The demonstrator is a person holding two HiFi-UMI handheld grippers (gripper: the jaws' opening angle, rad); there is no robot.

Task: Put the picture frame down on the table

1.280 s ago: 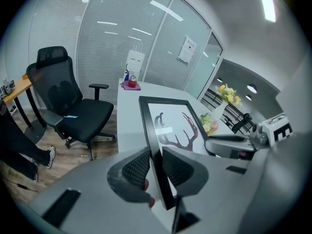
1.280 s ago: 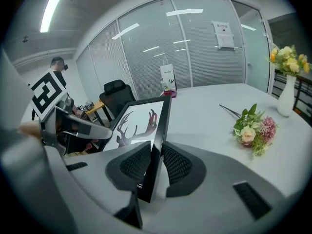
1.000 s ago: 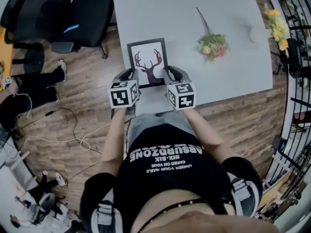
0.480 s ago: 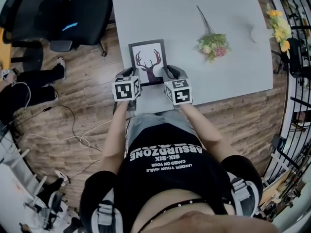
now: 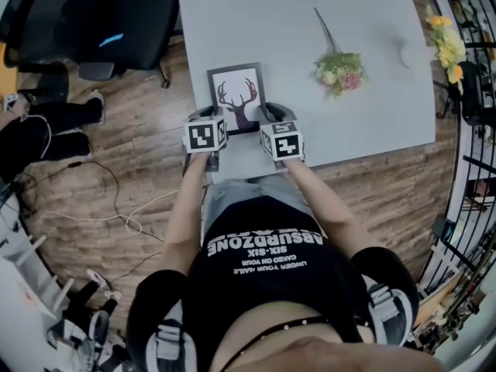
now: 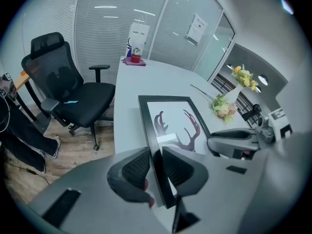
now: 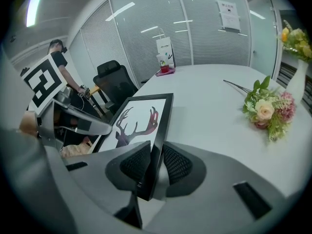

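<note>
Left gripper and right gripper each gripped a side of the picture frame near the desk's front edge.

the picture frame's 2 near corners are hidden behind the left gripper and right gripper.

You wear a black T-shirt with white lettering. Your left gripper and right gripper are grey.

A flower bouquet lies flat; a black office chair stands on the wood floor
</note>
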